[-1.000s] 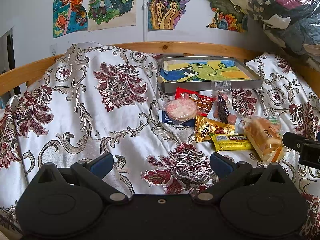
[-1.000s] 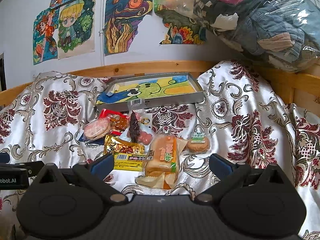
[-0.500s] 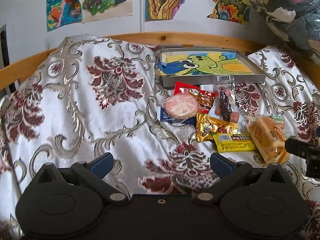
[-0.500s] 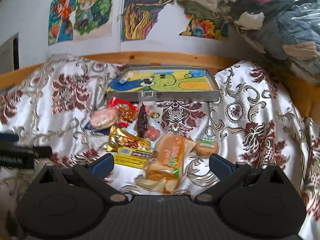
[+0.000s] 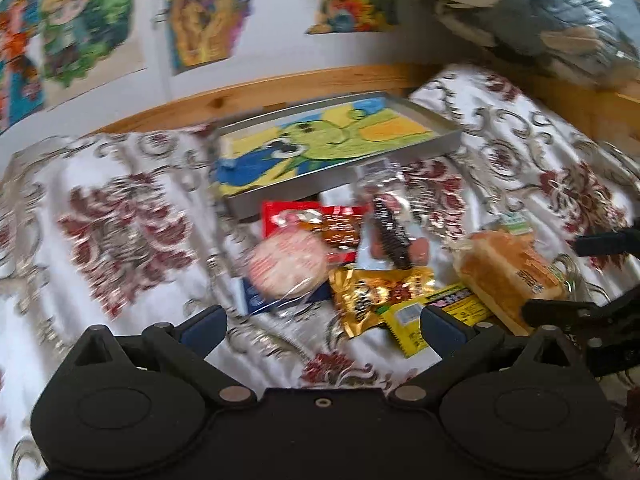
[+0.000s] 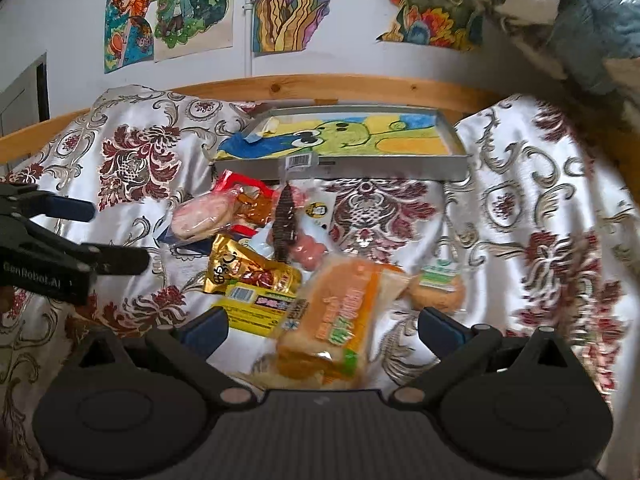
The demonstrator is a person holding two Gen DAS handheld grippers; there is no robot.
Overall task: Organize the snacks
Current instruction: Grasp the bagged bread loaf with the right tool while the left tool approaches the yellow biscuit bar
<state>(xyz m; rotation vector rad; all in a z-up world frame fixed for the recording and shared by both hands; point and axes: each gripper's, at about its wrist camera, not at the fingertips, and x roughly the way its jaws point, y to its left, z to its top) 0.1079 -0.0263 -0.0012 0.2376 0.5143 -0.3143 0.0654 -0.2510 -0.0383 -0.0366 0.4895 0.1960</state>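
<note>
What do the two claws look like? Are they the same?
Yes, they match. Each is matte black plastic with two round bulges at the back, silver screws, and thin arms ending in blue finger pads. The left claw shows a smooth black base; the right claw has a ribbed grey one. Seen from the right wrist, the left claw's side carries white "GenRobot.AI" lettering.

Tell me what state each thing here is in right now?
Left gripper: jaws open, empty.
Right gripper: jaws open, empty, bread between them.
Tray: no snacks inside.
Bread: sealed, lying flat.
Gold pack: sealed, partly over the yellow pack.
Round cake: wrapped, beside the bread.
</note>
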